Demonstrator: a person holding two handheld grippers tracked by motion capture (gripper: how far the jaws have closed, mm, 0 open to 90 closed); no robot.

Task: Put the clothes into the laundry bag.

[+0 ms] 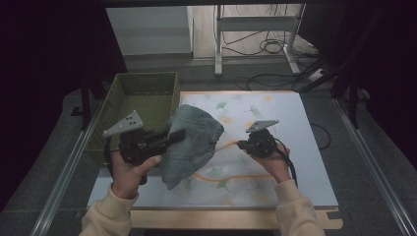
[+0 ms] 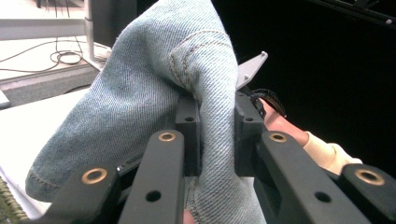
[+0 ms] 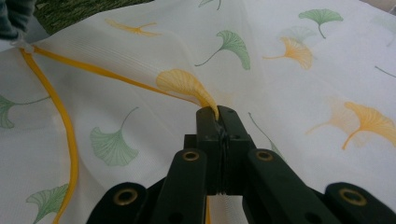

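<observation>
Left gripper [image 1: 169,137] fingers pinching a fold of the denim garment [image 1: 194,142], held lifted beside the green basket [image 1: 123,105]; probably headed in there. Right gripper [image 1: 242,144] fingers pressed together on the ginkgo-print mesh bag [image 1: 255,172], apparently pinning it to the worktop [image 1: 319,187]. Bag opening hard to make out.

Bench [image 1: 314,162]: carries the bag and the basket.
Basket [image 1: 142,93]: at the bench's far left, touching the bag's left edge.
Bag [image 1: 265,132]: flat across the bench, right of the basket.
Jeans [image 1: 192,140]: held above the bag's left part, just right of the basket, between the two claws.
Left claw [image 1: 178,135]: left of the jeans, clamped on a fold.
Right claw [image 1: 242,144]: on the bag's middle, pinching its cloth.
</observation>
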